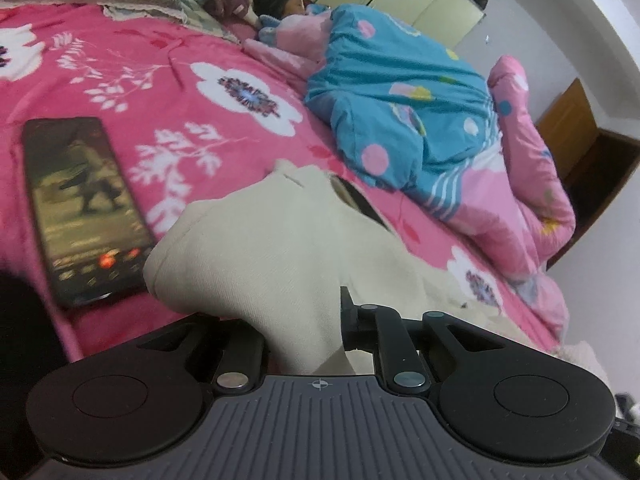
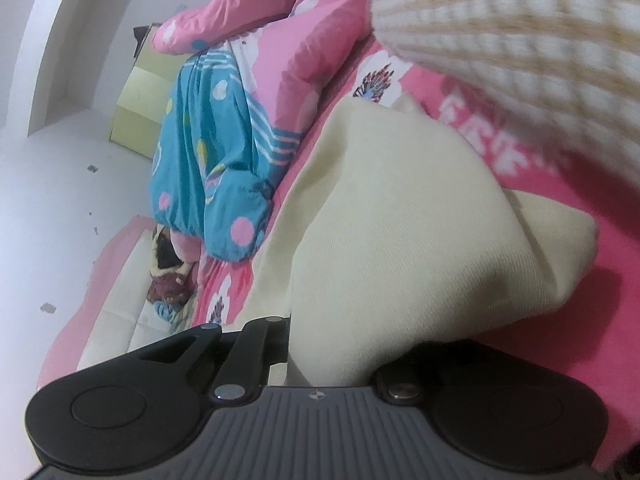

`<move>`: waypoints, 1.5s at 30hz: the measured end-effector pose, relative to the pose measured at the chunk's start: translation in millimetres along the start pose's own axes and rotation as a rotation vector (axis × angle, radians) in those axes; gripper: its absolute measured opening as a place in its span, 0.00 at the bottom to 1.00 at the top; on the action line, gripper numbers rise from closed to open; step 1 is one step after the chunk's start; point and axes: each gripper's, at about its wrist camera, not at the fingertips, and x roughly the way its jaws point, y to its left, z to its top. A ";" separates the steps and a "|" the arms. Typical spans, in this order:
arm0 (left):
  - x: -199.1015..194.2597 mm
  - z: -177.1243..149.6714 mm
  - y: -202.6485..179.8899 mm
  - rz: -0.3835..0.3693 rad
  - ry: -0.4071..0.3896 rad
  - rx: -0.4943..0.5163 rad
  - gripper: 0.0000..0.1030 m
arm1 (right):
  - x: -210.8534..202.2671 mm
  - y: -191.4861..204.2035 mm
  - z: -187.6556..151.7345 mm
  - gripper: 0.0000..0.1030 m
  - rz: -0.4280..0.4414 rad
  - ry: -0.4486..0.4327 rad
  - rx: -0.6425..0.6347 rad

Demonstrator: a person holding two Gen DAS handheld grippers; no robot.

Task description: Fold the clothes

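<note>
the pink flowered bedspread (image 1: 120, 80) filled both views, a blue and pink quilt (image 1: 400, 100) heaped along its far side. on it lay the cream knit garment (image 1: 256, 240), soft and fine-ribbed, running forward from both grippers. the left gripper (image 1: 304, 332) and right gripper (image 2: 332, 356) each looked clamped on a bunched end, though cloth hid the tips. a phone (image 1: 80, 208) lay just left of it.

a home bedroom: floral bedspread (image 1: 168, 80), quilt (image 1: 400, 120).
</note>
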 end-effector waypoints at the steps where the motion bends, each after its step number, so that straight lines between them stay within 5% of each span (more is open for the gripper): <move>1: 0.1 -1.8 1.6 0.006 0.009 0.002 0.12 | -0.9 -3.4 -1.9 0.11 -0.004 0.006 0.002; 5: -3.4 -4.6 2.1 0.034 0.033 0.057 0.19 | -0.8 -18.4 -3.7 0.15 -0.022 0.040 0.041; 7: -5.4 -5.6 2.0 0.048 0.044 0.088 0.26 | -2.7 -20.8 -3.3 0.27 -0.040 0.051 0.048; 13: -27.9 -11.7 1.6 0.054 0.070 0.192 0.38 | -24.6 -14.0 -0.3 0.41 -0.080 0.071 -0.076; 28: -67.2 0.1 1.2 -0.049 0.038 0.255 0.40 | -68.4 69.2 -16.3 0.42 -0.226 0.123 -0.728; 35: -80.7 8.9 7.0 -0.043 0.022 0.313 0.40 | -74.6 72.4 -18.5 0.40 -0.313 0.225 -0.858; 39: -68.5 21.0 6.7 -0.039 -0.011 0.311 0.40 | -85.3 81.0 -24.8 0.40 -0.294 0.179 -0.958; 45: -38.8 39.9 1.8 0.014 -0.025 0.322 0.47 | -61.3 118.7 -32.3 0.40 -0.113 0.086 -1.126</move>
